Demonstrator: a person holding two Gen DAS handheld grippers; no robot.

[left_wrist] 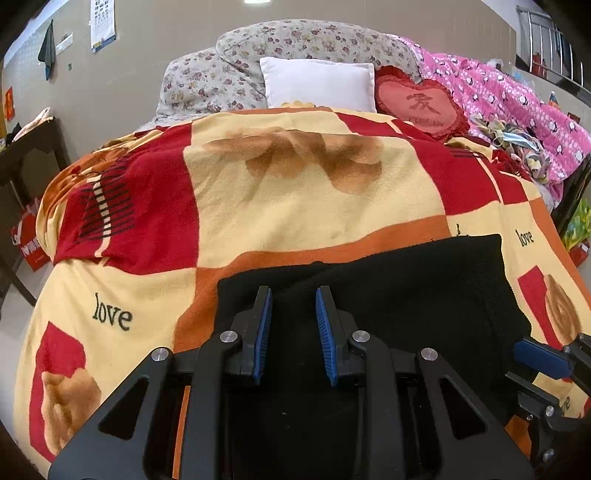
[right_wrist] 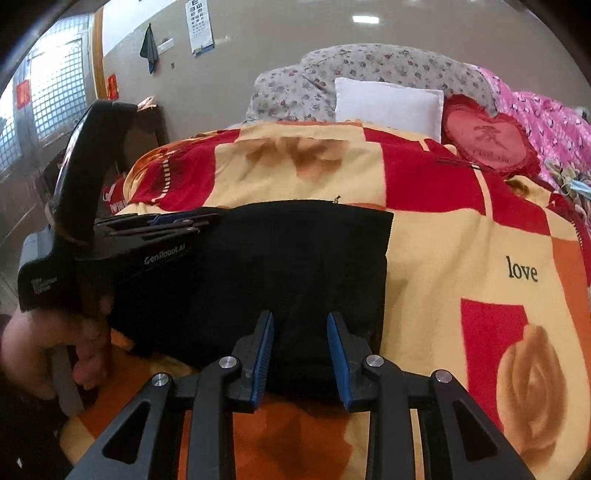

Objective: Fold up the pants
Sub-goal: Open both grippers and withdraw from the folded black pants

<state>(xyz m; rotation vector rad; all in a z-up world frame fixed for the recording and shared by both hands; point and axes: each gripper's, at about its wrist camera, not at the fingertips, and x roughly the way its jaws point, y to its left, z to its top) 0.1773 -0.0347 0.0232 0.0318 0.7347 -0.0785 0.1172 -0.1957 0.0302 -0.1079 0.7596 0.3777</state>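
**Folding black pants on a patterned bed**

Spread across the whole bed: a fleece blanket (left_wrist: 303, 206) in red, cream and orange blocks, printed with brown bears and the word "love". Heaped at the far end: a grey floral quilt (left_wrist: 295, 48), with a pink dotted quilt (left_wrist: 517, 99) to its right. Propped against the floral quilt: a white pillow (left_wrist: 319, 86), and just beside that a red heart-shaped cushion (left_wrist: 421, 105).

Lay folded into a compact dark rectangle on the near part of the blanket: the black pants (left_wrist: 406, 288), flat, with straight far and right-hand edges.

Hovered over the pants' left portion, seen from its own camera: left gripper (left_wrist: 294, 332), blue-padded jaws parted, nothing between them. Seen from the right wrist camera, lay low over the pants' left edge, gripped by a bare hand (right_wrist: 48, 343).

Sat at the pants' near edge: right gripper (right_wrist: 301, 354), blue jaws likewise spread apart and holding nothing, dark cloth visible in the gap beyond the fingertips.

Hung on the beige wall behind: a calendar (left_wrist: 102, 24) and a dark cloth (left_wrist: 47, 48).
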